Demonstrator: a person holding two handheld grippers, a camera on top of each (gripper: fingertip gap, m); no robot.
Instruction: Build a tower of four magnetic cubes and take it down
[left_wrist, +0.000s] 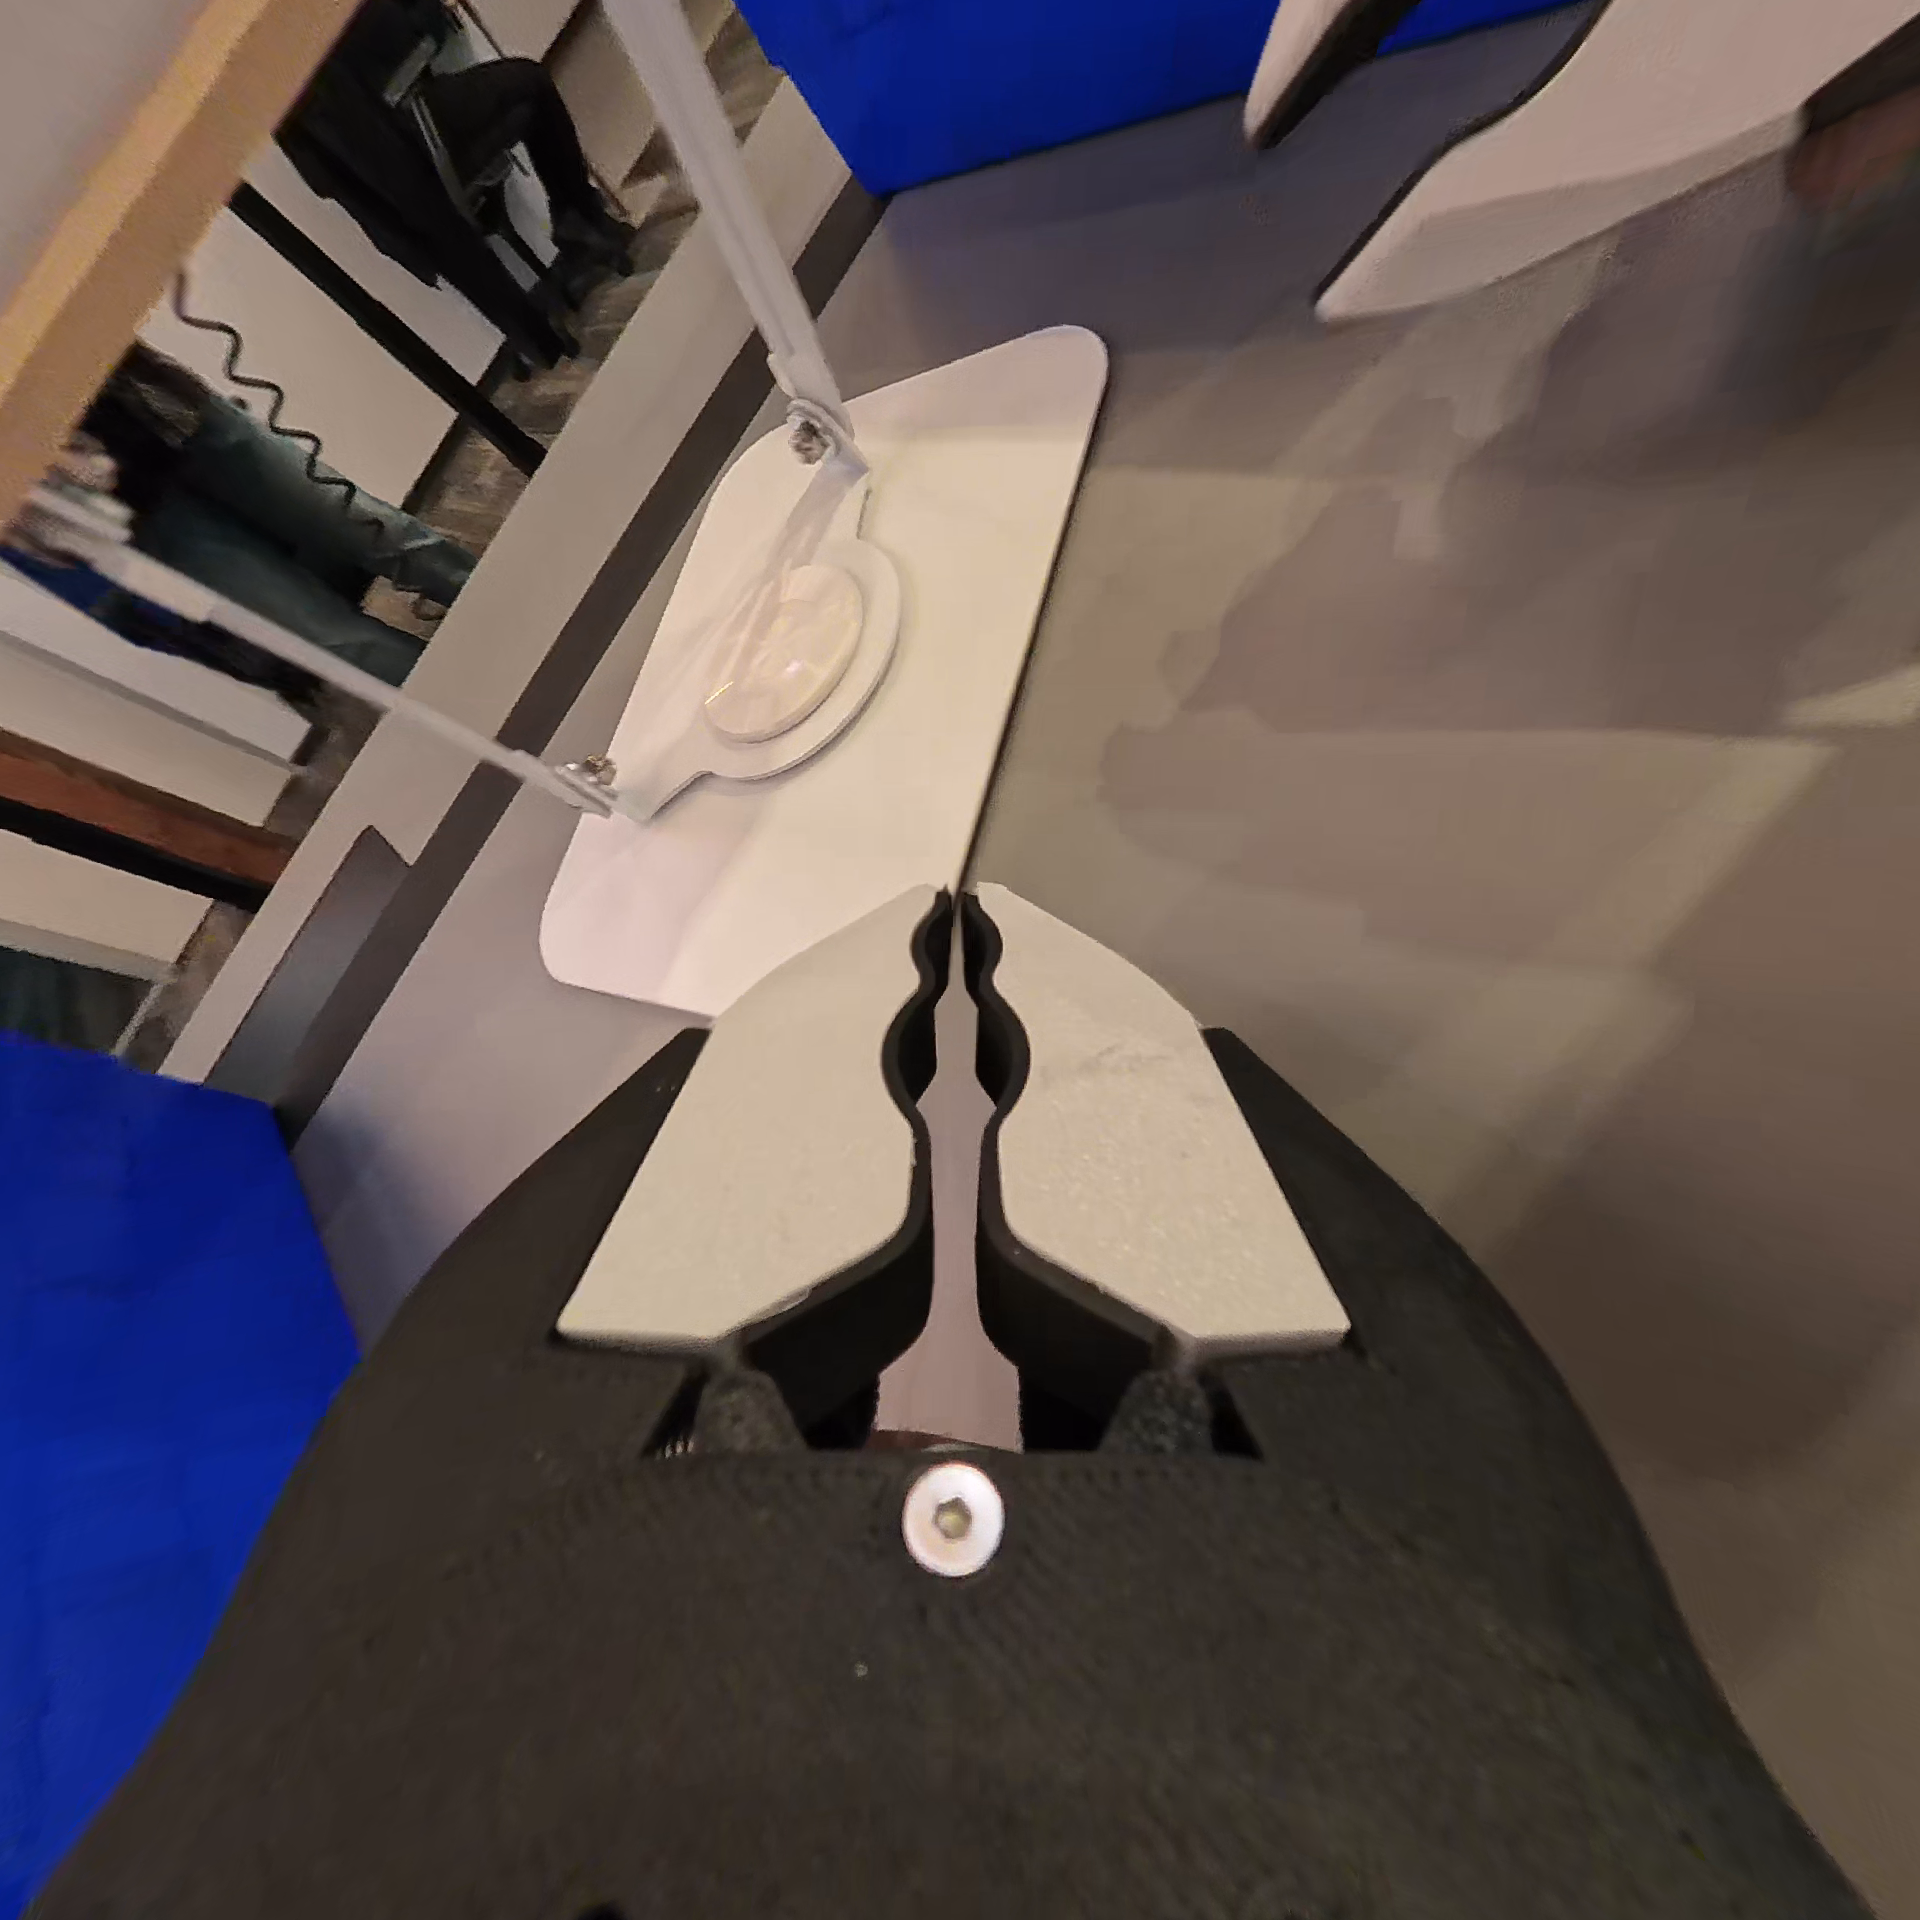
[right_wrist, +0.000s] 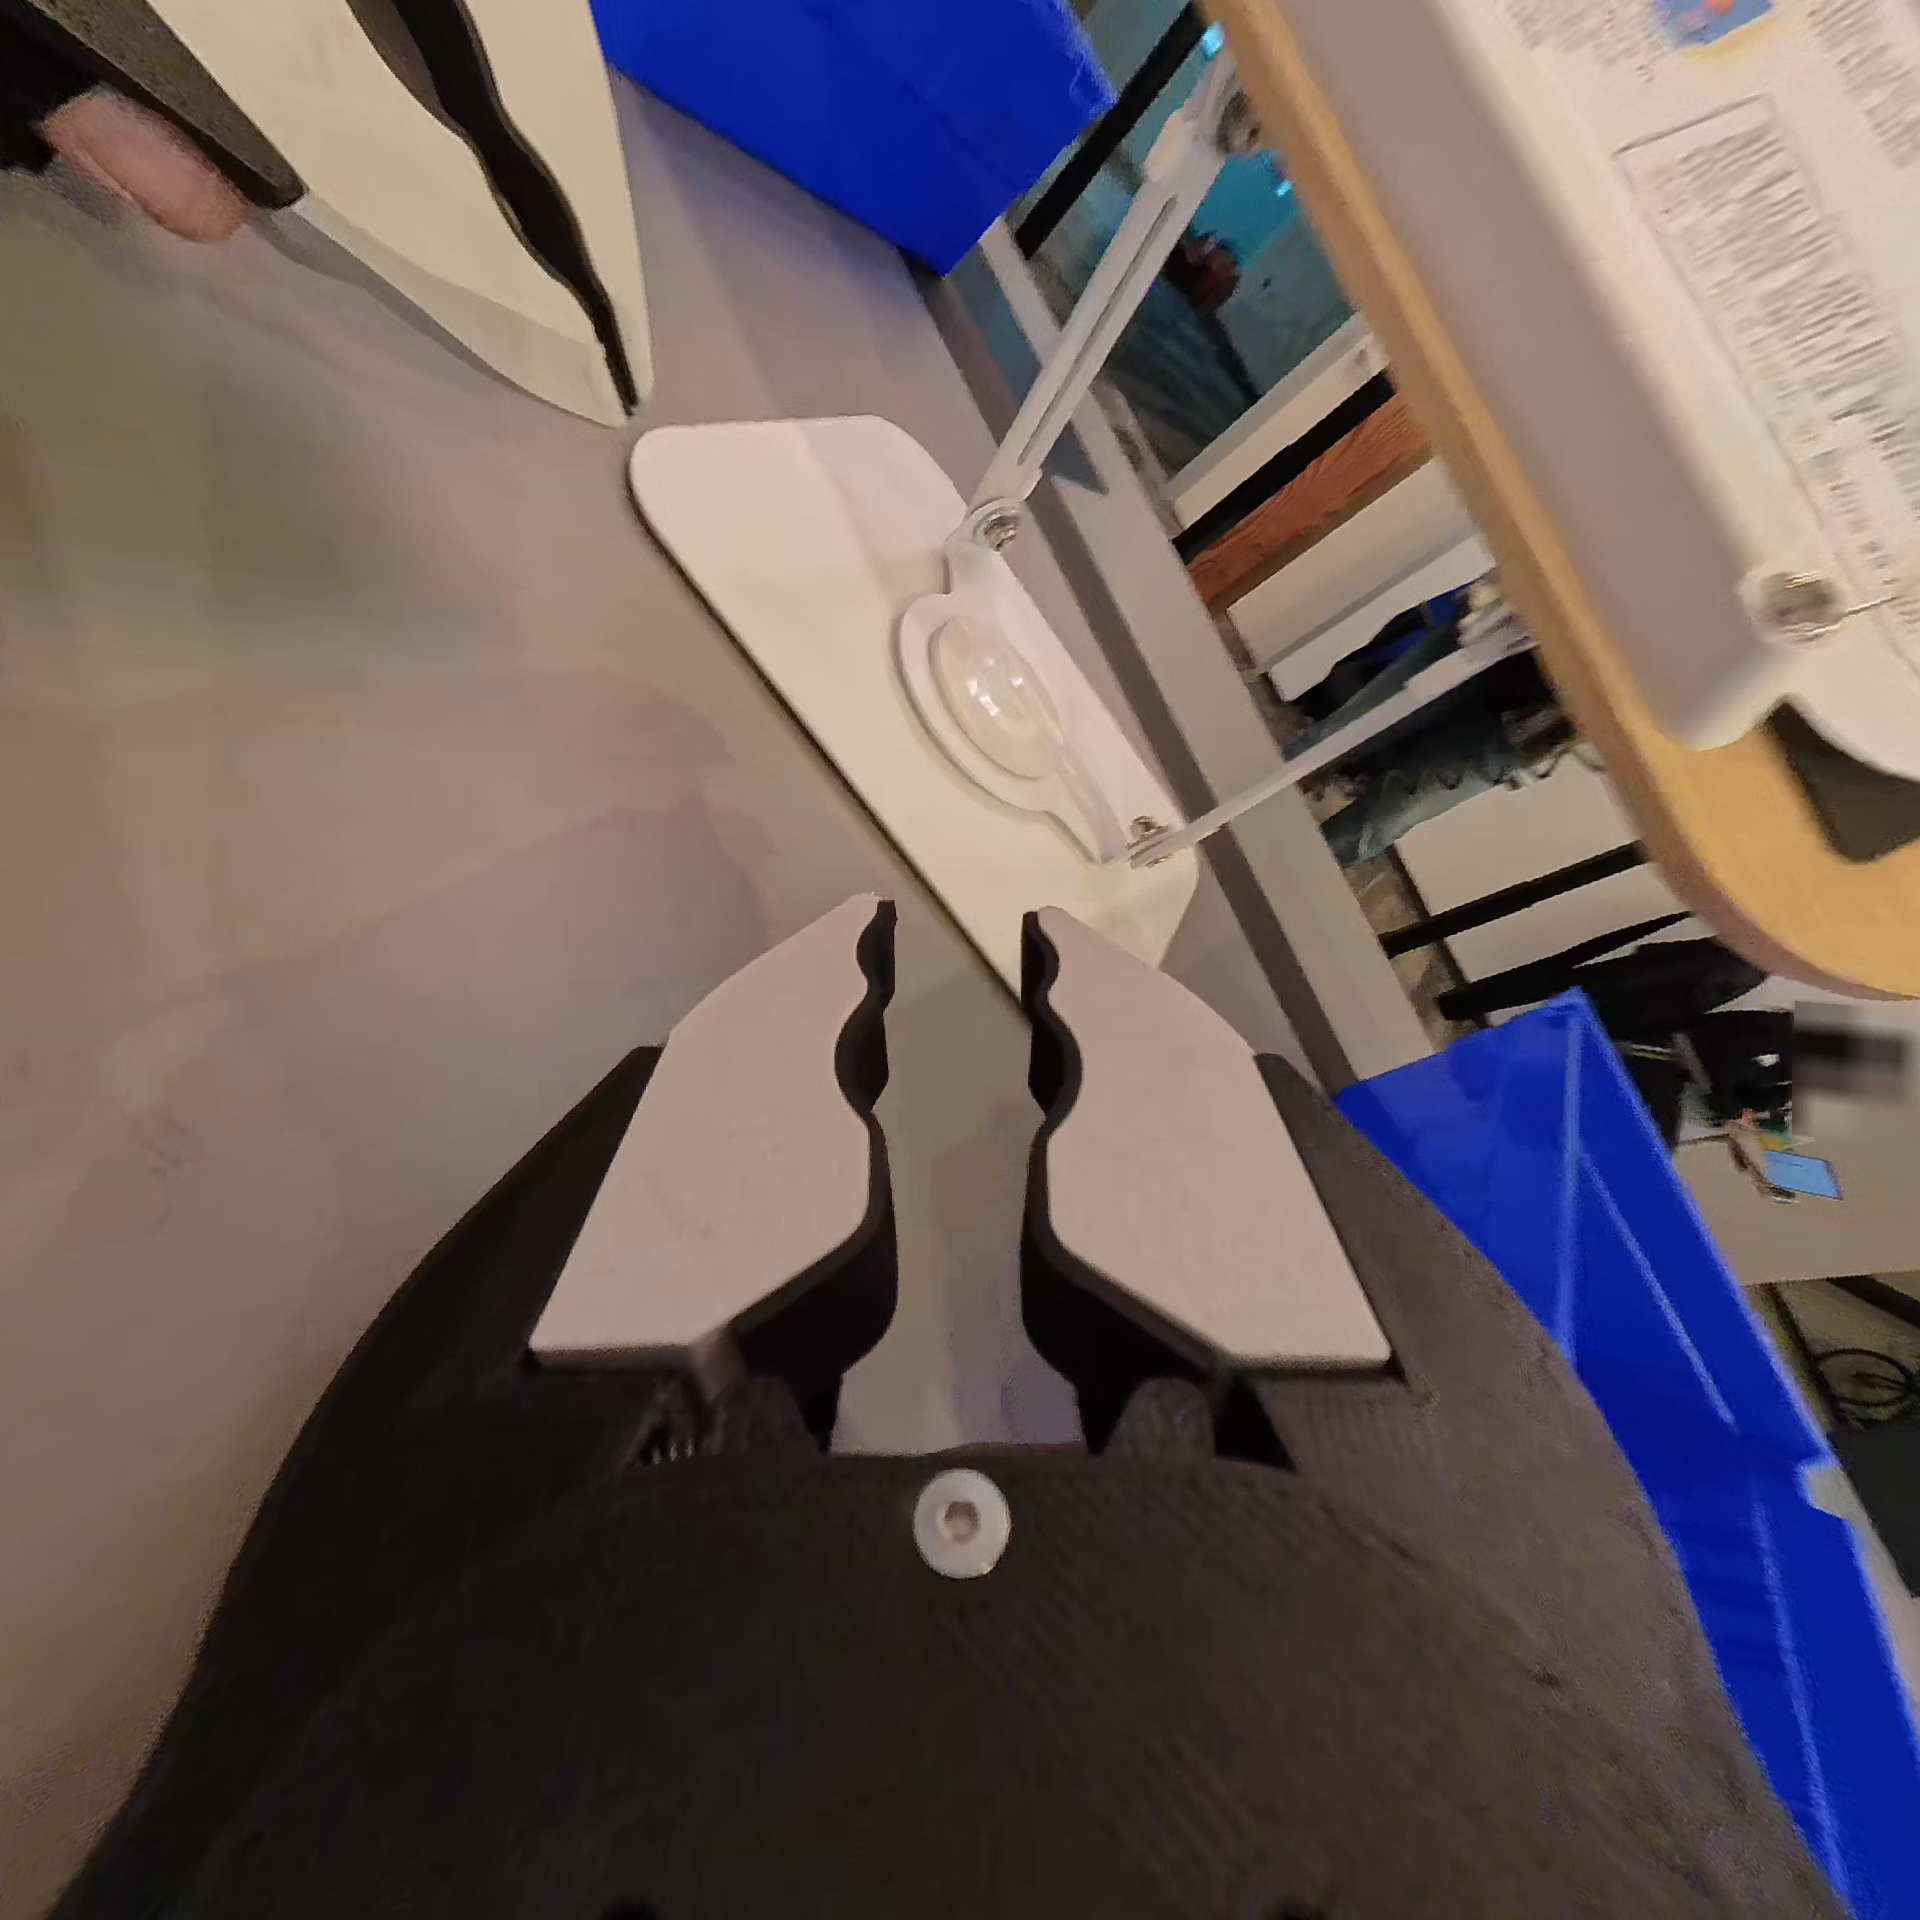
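The left gripper (left_wrist: 957, 906) is seen with jaws closed on nothing; the right gripper (right_wrist: 957, 925) has jaws parted, empty, above the grey desk (right_wrist: 312, 727) near a white rounded plate (right_wrist: 790, 540).

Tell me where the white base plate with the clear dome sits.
The white base plate lies flat on the grey table at its far edge, just ahead of both hand-held grippers' tips, between two blue bins.
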